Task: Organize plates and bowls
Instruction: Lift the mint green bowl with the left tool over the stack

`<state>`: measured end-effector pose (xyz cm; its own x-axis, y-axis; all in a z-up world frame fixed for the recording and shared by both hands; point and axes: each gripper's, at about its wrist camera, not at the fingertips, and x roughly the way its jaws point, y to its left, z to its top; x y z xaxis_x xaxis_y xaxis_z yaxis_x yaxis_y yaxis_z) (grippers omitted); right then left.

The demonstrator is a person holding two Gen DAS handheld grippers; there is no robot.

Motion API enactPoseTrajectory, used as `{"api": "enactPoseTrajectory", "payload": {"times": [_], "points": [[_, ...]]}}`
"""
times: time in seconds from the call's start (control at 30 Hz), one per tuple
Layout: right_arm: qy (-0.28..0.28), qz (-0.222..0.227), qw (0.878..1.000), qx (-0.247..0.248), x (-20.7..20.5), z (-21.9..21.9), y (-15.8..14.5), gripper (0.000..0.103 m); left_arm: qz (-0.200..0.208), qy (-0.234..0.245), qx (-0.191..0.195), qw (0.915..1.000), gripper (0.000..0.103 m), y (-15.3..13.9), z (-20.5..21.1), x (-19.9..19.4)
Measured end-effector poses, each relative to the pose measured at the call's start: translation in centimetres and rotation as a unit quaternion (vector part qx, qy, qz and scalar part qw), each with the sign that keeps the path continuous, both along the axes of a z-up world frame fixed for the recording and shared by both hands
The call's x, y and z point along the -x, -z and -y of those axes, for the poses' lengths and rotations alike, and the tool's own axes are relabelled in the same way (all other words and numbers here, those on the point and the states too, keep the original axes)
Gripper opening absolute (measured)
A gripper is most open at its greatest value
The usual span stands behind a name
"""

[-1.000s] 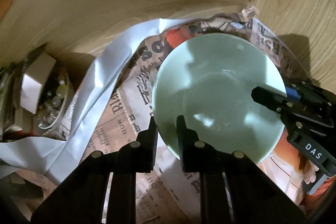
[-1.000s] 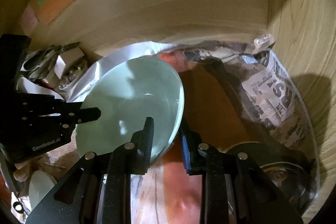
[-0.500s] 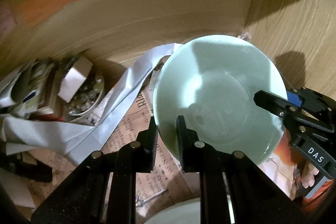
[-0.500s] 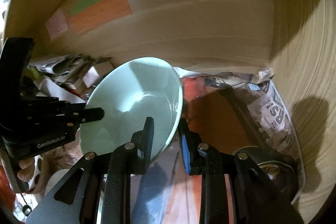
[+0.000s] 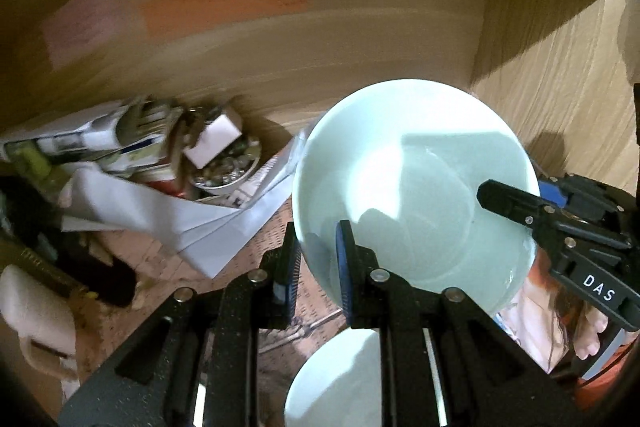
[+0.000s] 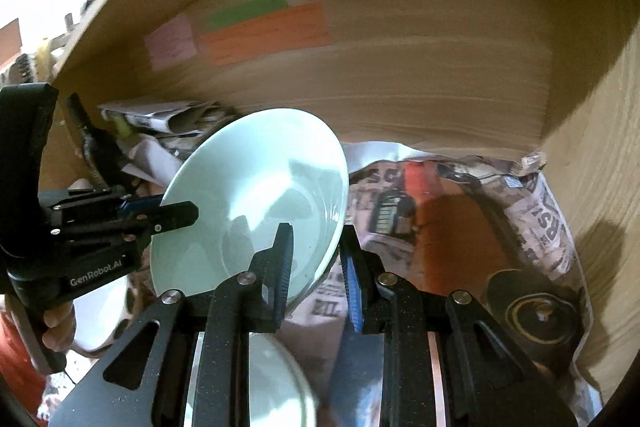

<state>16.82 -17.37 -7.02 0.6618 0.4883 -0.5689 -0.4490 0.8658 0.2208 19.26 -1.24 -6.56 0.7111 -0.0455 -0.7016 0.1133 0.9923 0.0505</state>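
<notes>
Carrying pale green bowl (image 5: 416, 187), both grippers clamped on its rim.
Needing lowering onto second bowl (image 5: 332, 383) at six o'clock: left gripper (image 5: 318, 259), right gripper (image 6: 316, 267).

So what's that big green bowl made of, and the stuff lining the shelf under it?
The pale green bowl looks like glazed ceramic: smooth, glossy, with bright reflections inside, though glass or hard plastic can't be ruled out. The lining is newspaper: thin, crinkled, printed with letters and pictures. The cabinet wall shows wood grain, possibly a laminate.
</notes>
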Motion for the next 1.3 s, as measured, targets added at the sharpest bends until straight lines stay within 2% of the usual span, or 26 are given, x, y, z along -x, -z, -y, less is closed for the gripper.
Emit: {"api": "enactPoseTrajectory", "payload": {"times": [0.13, 0.3, 1.3], "points": [[-0.015, 0.006, 1.000, -0.004, 1.3, -1.1, -0.3, 0.022, 0.016, -0.012, 0.017, 0.9997, 0.017, -0.7, -1.5, 2.3], [-0.034, 0.011, 0.999, -0.007, 2.9, -2.7, -0.6, 0.022, 0.029, -0.026, 0.021, 0.9990, 0.017, -1.2, -3.2, 4.8], [-0.131, -0.011, 0.991, -0.010, 8.8, -11.8, 1.2, 0.022, 0.051, -0.119, 0.033, 0.9911, 0.017, 0.0, -10.8, 15.2]]}}
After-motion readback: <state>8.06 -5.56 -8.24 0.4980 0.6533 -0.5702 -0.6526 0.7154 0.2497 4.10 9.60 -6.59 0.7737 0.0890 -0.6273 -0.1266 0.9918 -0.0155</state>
